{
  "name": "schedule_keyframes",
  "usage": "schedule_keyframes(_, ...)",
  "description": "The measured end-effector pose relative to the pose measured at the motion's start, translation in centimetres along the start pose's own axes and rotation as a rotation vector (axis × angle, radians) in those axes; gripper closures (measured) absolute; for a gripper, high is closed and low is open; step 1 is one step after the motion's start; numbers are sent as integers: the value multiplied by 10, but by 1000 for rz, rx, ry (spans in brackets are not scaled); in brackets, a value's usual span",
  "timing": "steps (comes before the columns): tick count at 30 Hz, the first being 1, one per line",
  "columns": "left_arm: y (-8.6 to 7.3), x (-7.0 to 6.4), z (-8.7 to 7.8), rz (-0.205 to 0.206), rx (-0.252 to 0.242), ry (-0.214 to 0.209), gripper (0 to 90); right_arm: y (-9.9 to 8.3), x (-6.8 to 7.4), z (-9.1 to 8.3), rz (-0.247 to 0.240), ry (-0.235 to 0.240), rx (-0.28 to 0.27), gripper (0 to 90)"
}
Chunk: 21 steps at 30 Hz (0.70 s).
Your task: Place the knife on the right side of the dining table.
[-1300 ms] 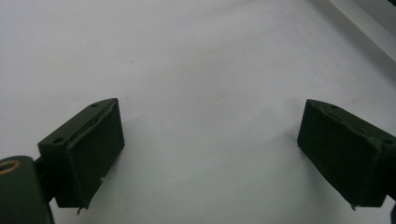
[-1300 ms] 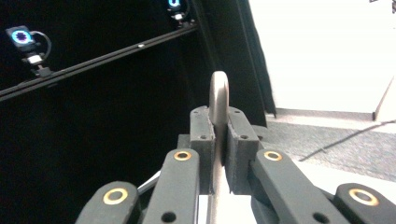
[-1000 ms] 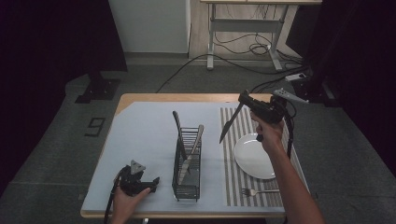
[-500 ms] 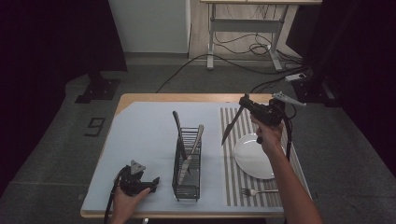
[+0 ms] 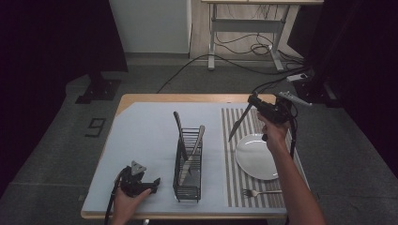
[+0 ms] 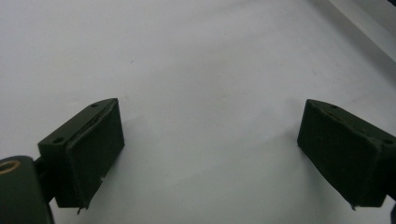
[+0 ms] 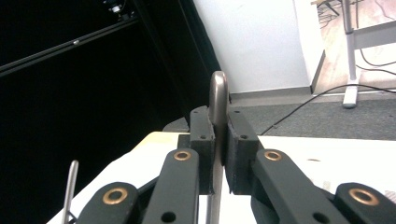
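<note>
High view: right gripper (image 5: 256, 101) clamped on a knife (image 5: 238, 123), held blade-down above the table's (image 5: 150, 122) far right part, near the plate (image 5: 256, 156); left gripper view: left gripper (image 6: 210, 154), jaws wide apart, low over bare table near its front left corner; right gripper view: jaws pinching the knife's handle.

Lab or studio space, black curtains (image 5: 56, 42), floor cables (image 5: 234, 51), metal desk frame (image 5: 244, 28), grey carpet (image 5: 187, 79)
</note>
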<state>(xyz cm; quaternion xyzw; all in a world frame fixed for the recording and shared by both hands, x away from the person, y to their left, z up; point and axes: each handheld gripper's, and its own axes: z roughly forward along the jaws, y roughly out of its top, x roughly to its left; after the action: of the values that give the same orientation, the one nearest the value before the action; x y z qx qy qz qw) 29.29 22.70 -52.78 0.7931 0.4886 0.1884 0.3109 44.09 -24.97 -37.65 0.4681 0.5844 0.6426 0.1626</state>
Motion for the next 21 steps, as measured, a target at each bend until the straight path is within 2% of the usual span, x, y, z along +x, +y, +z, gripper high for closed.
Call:
schedule_keyframes(12, 0, 0, 0, 1, 0, 0, 66, 0, -14, 0, 18, -51, -20, 836)
schedule_keyframes(13, 0, 0, 0, 1, -1, 0, 67, -2, -19, 0, 37, -56, -24, 837)
schedule_keyframes(19, 0, 0, 0, 0, 0, -1, 66, -3, -32, 1, 63, -85, -44, 837)
schedule_keyframes(21, 0, 0, 0, 0, -1, -1, 66, -4, -37, 4, 88, -90, -62, 837)
